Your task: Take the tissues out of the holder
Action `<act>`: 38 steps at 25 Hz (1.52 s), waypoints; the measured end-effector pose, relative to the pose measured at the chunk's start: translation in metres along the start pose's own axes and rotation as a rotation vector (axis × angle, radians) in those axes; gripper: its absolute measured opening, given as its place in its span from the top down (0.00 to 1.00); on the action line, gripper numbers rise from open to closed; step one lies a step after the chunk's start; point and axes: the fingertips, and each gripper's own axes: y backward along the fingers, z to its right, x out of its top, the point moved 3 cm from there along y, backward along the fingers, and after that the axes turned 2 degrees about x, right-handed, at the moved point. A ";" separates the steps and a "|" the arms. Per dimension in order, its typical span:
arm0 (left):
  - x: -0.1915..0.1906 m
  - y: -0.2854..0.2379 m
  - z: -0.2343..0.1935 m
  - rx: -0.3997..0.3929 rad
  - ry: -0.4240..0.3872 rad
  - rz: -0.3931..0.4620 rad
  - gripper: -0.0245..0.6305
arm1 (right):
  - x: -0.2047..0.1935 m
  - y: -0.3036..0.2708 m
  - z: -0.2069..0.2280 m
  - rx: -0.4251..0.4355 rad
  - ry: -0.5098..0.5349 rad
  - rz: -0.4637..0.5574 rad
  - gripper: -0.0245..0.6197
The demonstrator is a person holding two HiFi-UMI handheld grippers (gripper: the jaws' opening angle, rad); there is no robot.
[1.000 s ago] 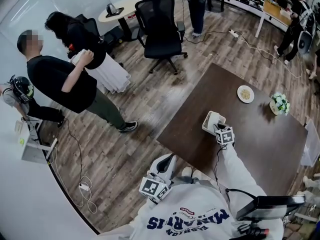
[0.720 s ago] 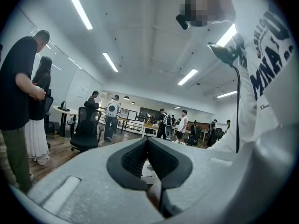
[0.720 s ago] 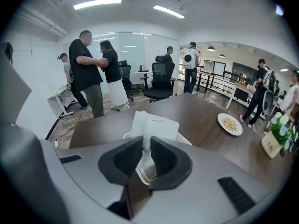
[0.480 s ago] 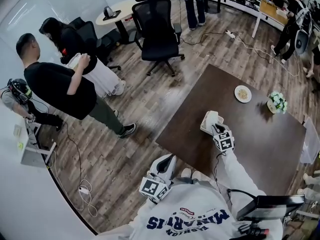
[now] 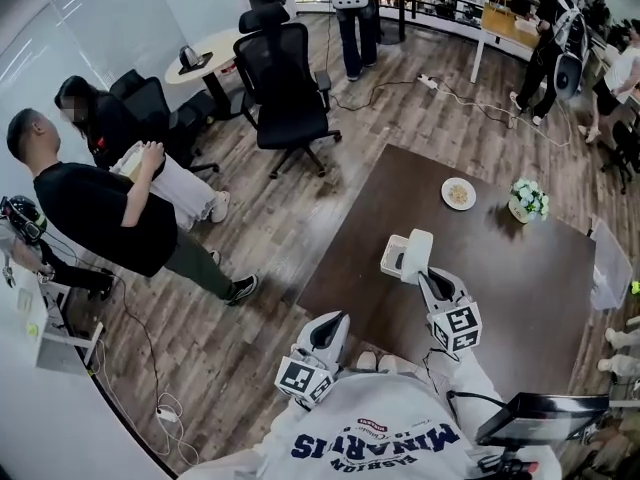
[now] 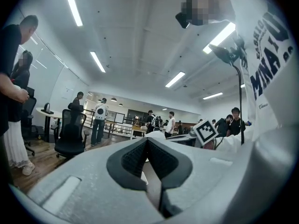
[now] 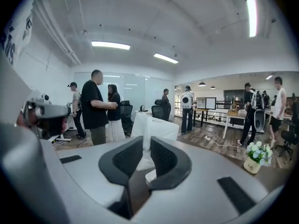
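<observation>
Right claw [image 5: 423,274], just closed onto a tissue [image 5: 418,248], has lifted it off the holder [image 5: 391,258]; left claw [image 5: 329,326] shut.

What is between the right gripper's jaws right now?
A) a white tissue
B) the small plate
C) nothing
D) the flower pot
A: the jaws of the right gripper, which have just been closing, pinch the white tissue above the holder.

dark brown table [image 5: 520,293], floor [image 5: 280,218] is greyish wood-grain planks. tissue [image 5: 417,249] and holder [image 5: 391,259] both white. flowers [image 5: 527,198] at 1 o'clock: white and green. left gripper [image 5: 333,325] and right gripper [image 5: 421,270] pale grey, with black-and-white square markers.
</observation>
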 end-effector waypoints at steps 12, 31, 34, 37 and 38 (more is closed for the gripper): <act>0.013 -0.027 0.025 -0.131 -0.046 0.023 0.96 | 0.042 0.080 -0.021 -0.093 0.040 0.135 0.87; 0.001 -0.026 0.040 -0.150 -0.036 -0.001 0.96 | -0.062 0.065 0.027 -0.161 0.164 -0.135 0.88; -0.001 -0.023 0.042 -0.150 -0.040 -0.015 0.96 | -0.096 0.057 0.038 -0.164 0.254 -0.230 0.88; 0.002 -0.023 0.045 -0.145 -0.049 -0.023 0.96 | -0.131 0.042 0.048 -0.151 0.379 -0.338 0.88; 0.004 -0.023 0.046 -0.143 -0.051 -0.025 0.96 | -0.145 0.038 0.052 -0.141 0.412 -0.377 0.88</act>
